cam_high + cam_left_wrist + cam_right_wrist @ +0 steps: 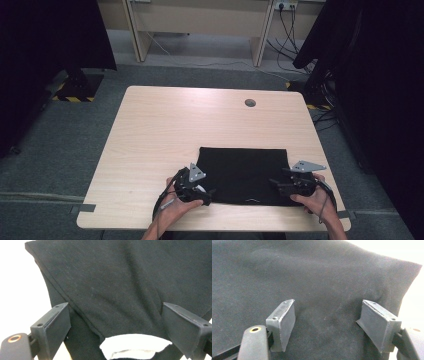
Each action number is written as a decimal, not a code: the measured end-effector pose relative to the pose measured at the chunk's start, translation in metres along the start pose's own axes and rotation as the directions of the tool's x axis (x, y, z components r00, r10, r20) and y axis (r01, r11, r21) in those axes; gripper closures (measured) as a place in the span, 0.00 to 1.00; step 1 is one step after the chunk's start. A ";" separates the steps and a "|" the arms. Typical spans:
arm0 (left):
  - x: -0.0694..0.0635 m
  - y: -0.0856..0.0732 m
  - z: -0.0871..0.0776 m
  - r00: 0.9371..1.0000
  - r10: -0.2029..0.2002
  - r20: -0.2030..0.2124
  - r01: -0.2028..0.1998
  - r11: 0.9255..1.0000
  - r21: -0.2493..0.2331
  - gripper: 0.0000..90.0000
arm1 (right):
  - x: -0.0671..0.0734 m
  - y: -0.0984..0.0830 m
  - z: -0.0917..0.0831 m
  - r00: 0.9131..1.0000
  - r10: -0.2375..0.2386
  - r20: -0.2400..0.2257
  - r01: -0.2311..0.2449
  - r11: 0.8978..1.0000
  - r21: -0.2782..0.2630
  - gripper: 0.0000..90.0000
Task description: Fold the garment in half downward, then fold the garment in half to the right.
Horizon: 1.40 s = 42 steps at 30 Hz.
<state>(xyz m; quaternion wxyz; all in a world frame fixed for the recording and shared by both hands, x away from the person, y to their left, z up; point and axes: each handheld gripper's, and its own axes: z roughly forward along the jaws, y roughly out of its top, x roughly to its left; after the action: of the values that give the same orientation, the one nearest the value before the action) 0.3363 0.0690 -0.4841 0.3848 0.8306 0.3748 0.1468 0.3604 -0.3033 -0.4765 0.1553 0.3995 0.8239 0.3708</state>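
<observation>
A black cloth [243, 175] lies folded flat in a rectangle on the near half of the table. My left gripper [207, 192] rests at its near left corner, held by the person's left hand. In the left gripper view the jaws of the left gripper [115, 312] stand wide apart over the cloth [112, 277], with a white patch [135, 343] showing at the hem between them. My right gripper [274, 184] sits at the cloth's right edge. The right gripper [328, 312] is also open over the cloth [312, 272], and its pads do not press the fabric.
The light wooden table [175, 130] has a round cable hole [250, 103] at its far right. Dark curtains hang on both sides, and a desk with trailing cables stands beyond the far edge on the grey floor.
</observation>
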 end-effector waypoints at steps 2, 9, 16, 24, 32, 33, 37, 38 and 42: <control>0.000 0.000 0.000 1.000 0.001 -0.001 -0.001 1.000 0.000 0.10 | 0.000 0.000 0.000 1.000 0.001 0.000 -0.001 1.000 0.002 0.33; 0.001 -0.001 -0.002 0.999 0.002 0.036 -0.001 1.000 -0.023 0.10 | 0.000 0.000 0.000 1.000 0.000 -0.002 0.000 1.000 0.002 0.33; 0.002 -0.006 -0.025 0.998 -0.036 0.052 0.039 0.997 -0.071 0.09 | -0.003 -0.002 -0.003 1.000 0.000 0.001 0.000 1.000 0.005 0.33; 0.003 -0.020 -0.025 0.997 -0.069 0.037 0.070 0.997 -0.033 0.09 | -0.004 -0.002 -0.004 1.000 0.000 0.001 0.000 1.000 0.005 0.33; -0.008 -0.011 -0.012 0.998 -0.048 0.026 0.049 0.999 -0.014 0.10 | -0.003 -0.003 -0.003 1.000 0.000 0.002 0.000 1.000 -0.001 0.33; -0.010 -0.010 -0.011 0.999 -0.037 0.016 0.037 0.999 -0.014 0.12 | -0.003 -0.003 -0.003 1.000 0.000 0.002 0.000 1.000 0.000 0.33; -0.016 -0.009 -0.011 1.000 0.013 0.003 -0.013 1.000 -0.022 0.28 | -0.003 -0.003 -0.003 1.000 0.000 0.003 0.000 1.000 0.000 0.33; -0.017 -0.009 -0.011 1.000 0.021 0.008 -0.020 1.000 -0.024 0.33 | -0.003 -0.003 -0.003 1.000 0.000 0.002 0.000 1.000 0.000 0.33; -0.020 -0.009 -0.011 0.999 0.022 0.030 -0.021 0.999 -0.044 0.56 | -0.003 -0.003 -0.003 1.000 0.000 0.005 0.000 1.000 0.001 0.33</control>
<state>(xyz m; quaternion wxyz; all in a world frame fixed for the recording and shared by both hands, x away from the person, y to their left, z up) 0.3118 0.0639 -0.4827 0.4067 0.8282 0.3566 0.1465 0.3589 -0.3083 -0.4765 0.1573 0.4003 0.8237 0.3696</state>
